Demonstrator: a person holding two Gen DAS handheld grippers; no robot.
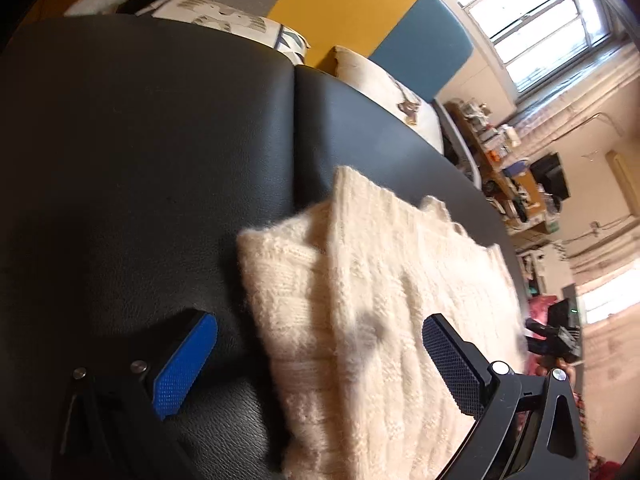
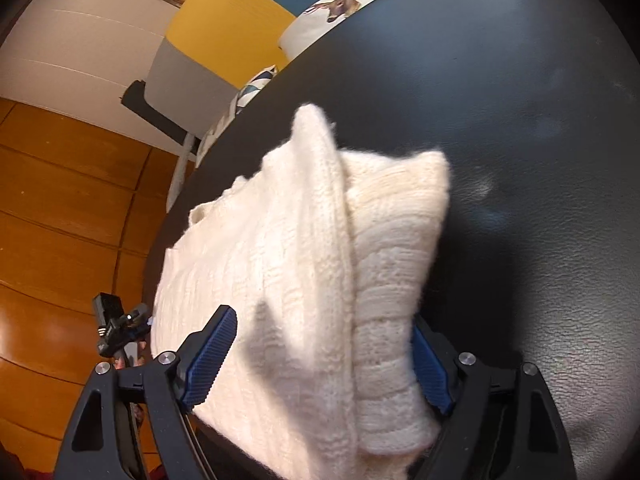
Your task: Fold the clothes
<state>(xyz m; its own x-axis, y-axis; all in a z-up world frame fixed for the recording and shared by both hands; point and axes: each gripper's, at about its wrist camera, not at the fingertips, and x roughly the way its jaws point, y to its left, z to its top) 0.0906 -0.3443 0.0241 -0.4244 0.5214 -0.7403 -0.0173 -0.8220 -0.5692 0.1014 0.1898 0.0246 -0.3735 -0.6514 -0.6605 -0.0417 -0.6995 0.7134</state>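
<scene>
Where the garment lies: a cream, chunky-knit folded sweater [image 1: 372, 300] sits on a black leather-look padded surface [image 1: 140, 160], filling the lower centre and lower right of the left wrist view.
Sweater in the right wrist view: the same cream knit [image 2: 300, 280] runs from the bottom centre up to a soft peak above the middle of the frame, one thick folded layer lying over another.
Left gripper [image 1: 320, 364]: its fingers stand wide apart and released; the bright blue pad [image 1: 184, 364] at lower left is over the bare black surface, the darker pad at lower right is over the knit, and the sweater's near left edge lies between them without being pressed.
Right gripper [image 2: 320, 364]: its fingers are spread as wide as they go, one blue pad [image 2: 210, 360] at lower left of the sweater and the other at its lower right, part hidden behind the thick fold; the folded bundle sits between them, and whether the pads touch the knit cannot be told.
Other gripper seen from the right wrist: a small black tool [image 2: 120, 328] shows at the left edge, over the orange-brown wooden floor [image 2: 60, 200].
Background, upper part of the left wrist view: a yellow and blue panel [image 1: 360, 12], a white cushion [image 1: 384, 92] and a bright window [image 1: 540, 8].
</scene>
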